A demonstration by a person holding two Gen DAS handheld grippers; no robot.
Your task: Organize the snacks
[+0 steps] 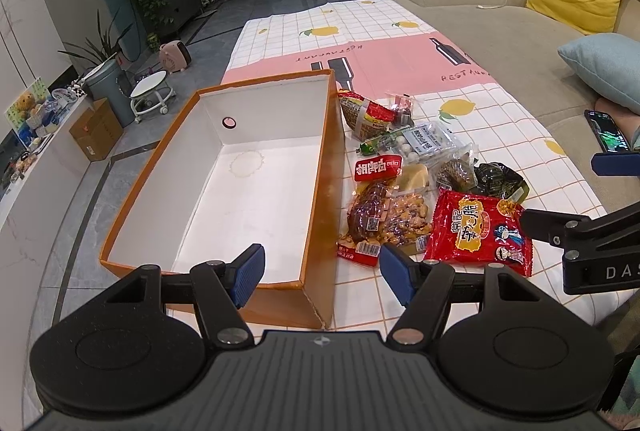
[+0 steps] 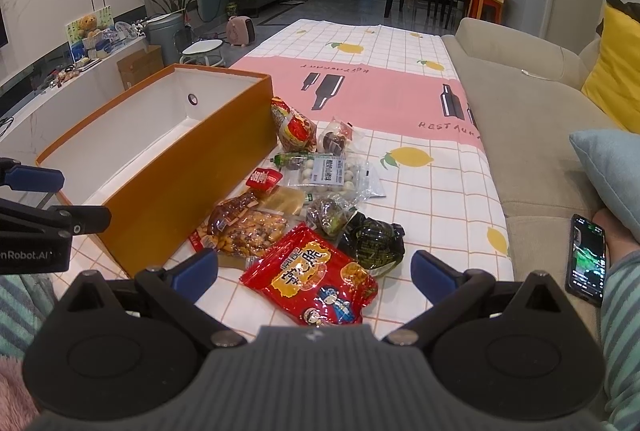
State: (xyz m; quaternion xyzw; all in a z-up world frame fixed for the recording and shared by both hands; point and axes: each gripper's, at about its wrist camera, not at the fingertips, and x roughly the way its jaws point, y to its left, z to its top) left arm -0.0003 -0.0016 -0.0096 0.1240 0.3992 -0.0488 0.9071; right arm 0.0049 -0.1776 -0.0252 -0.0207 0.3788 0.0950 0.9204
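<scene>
From your left wrist camera, your left gripper (image 1: 322,273) hangs with its blue pads spread wide and nothing between them, over the near right corner of the orange box (image 1: 324,191). The box sits open with a bare white inside. Just right of it on the lemon-print tablecloth (image 1: 500,127) lies the snack pile: a big red snack bag (image 1: 478,231) nearest you, a clear bag of nuts (image 1: 390,221) beside the box wall, a dark green packet (image 1: 500,181) behind the red bag, and a bag of white balls (image 1: 420,143) farther off. Your right gripper (image 1: 560,199) reaches in from the right edge.

From your right wrist camera, your right gripper (image 2: 314,269) is also spread wide and holds nothing, hovering above the big red snack bag (image 2: 310,277). The dark green packet (image 2: 374,243) lies just right of it, the nuts (image 2: 248,229) to the left against the orange box (image 2: 176,191). A phone (image 2: 586,259) rests on the sofa (image 2: 520,135) at right.
</scene>
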